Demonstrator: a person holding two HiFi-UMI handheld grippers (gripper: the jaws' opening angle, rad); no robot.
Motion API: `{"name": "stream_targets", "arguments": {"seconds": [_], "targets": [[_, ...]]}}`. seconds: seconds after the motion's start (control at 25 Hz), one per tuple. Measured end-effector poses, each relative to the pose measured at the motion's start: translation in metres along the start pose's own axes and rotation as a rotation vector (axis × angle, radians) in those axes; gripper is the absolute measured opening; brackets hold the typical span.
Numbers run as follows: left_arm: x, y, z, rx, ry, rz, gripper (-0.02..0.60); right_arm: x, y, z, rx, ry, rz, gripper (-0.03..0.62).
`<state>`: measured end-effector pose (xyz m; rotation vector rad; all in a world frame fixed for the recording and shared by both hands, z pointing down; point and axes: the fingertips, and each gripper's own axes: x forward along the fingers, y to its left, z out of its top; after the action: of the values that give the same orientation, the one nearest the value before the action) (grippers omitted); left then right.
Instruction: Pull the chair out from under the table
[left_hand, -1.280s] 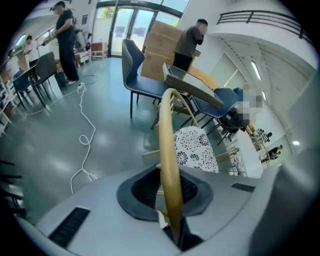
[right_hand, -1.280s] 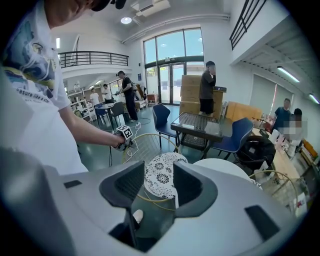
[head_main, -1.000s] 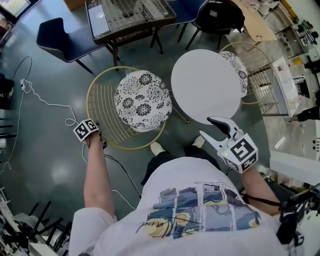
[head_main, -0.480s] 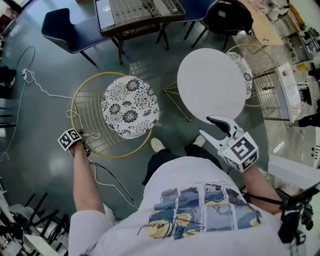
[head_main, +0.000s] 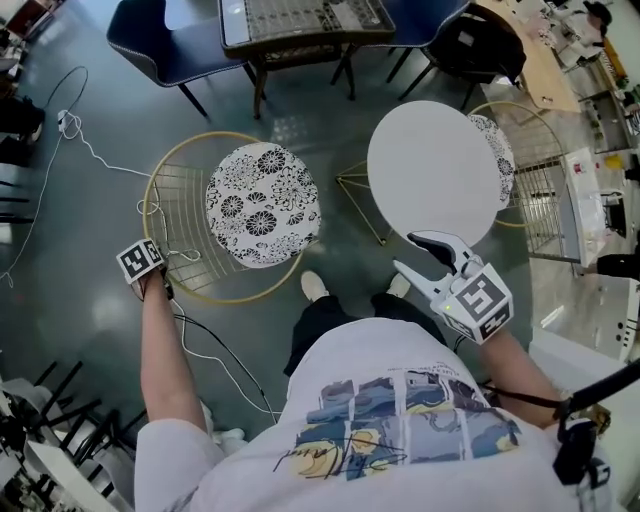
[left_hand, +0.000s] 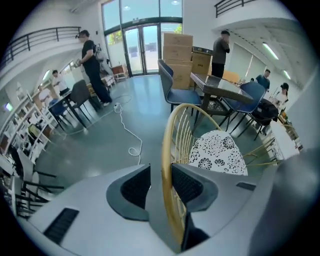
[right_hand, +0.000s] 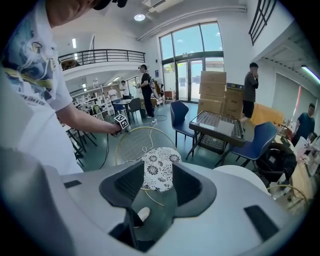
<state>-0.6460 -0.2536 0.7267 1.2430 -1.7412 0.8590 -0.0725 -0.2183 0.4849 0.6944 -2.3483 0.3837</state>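
Note:
The chair with a gold wire back (head_main: 160, 190) and a black-and-white flowered cushion (head_main: 262, 203) stands left of the round white table (head_main: 433, 170), with a gap of floor between them. My left gripper (head_main: 160, 283) is at the near-left rim of the chair back. In the left gripper view the gold rim (left_hand: 170, 135) runs between the jaws of my left gripper (left_hand: 160, 170). These jaws are opening, and a gap shows beside the left pad. My right gripper (head_main: 408, 253) hovers open and empty at the table's near edge, pointing toward the cushion (right_hand: 157, 162).
A second gold chair (head_main: 505, 150) stands behind the white table. A dark table (head_main: 300, 25) with blue chairs lies beyond. A white cable (head_main: 90, 150) trails on the floor at left. The person's shoes (head_main: 315, 290) are just in front of the chair. Several people stand further off.
The chair has slid left, away from the white table, with my left gripper on its rim. My right gripper has hardly moved.

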Motion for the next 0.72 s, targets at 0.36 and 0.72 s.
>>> {"name": "stream_targets", "arguments": {"seconds": [0.36, 0.72], "targets": [[-0.089, -0.041, -0.001, 0.051, -0.314, 0.057, 0.132, -0.001, -0.005, -0.035, -0.057, -0.05, 0.093, 0.176], [-0.253, -0.195, -0.082, 0.025, -0.526, -0.149, 0.031, -0.046, 0.008, -0.066, -0.172, -0.14, 0.28, 0.043]]}}
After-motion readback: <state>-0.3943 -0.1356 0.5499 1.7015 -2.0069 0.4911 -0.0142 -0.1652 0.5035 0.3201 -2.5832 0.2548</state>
